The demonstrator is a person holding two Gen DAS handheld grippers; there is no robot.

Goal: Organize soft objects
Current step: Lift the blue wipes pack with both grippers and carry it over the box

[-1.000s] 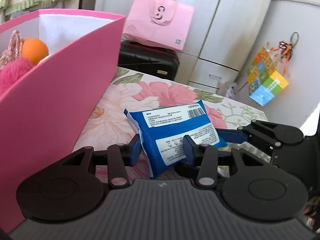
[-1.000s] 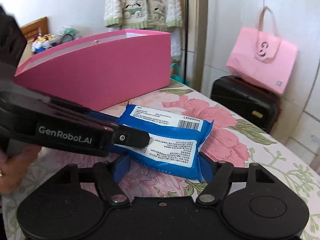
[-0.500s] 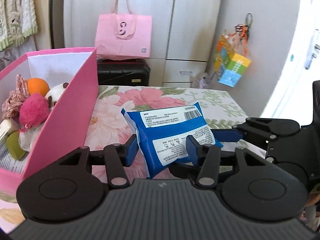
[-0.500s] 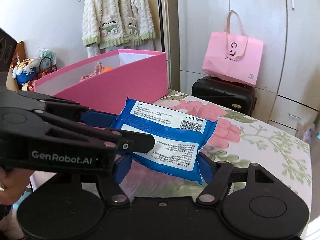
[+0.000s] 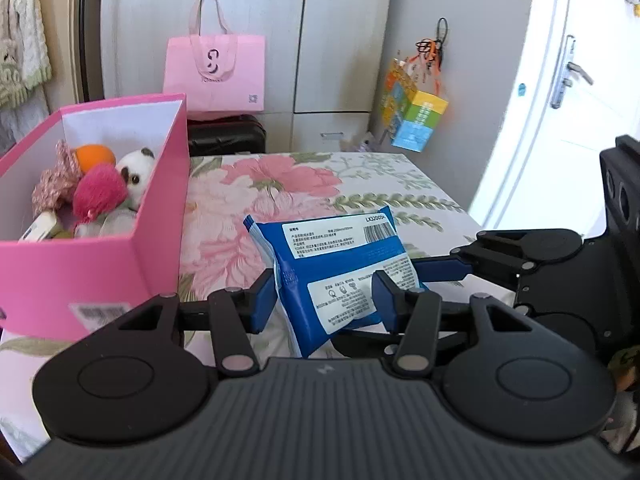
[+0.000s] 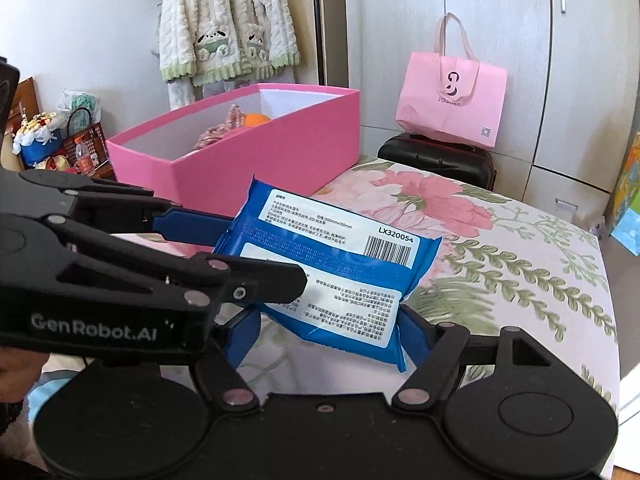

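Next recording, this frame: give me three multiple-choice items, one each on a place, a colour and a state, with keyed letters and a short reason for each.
1. Where is the blue plastic wipes packet?
A. inside the box
B. held above the floral tablecloth
C. on the suitcase

2. What colour is the open cardboard box holding plush toys?
A. pink
B. green
C. white

3. How is the packet held?
A. left gripper alone
B. right gripper alone
C. both grippers

Answers:
1 B, the packet hangs between the fingers, beside the box, not in it.
2 A, its outer walls are pink.
3 C, both views show fingers on either side of the packet.
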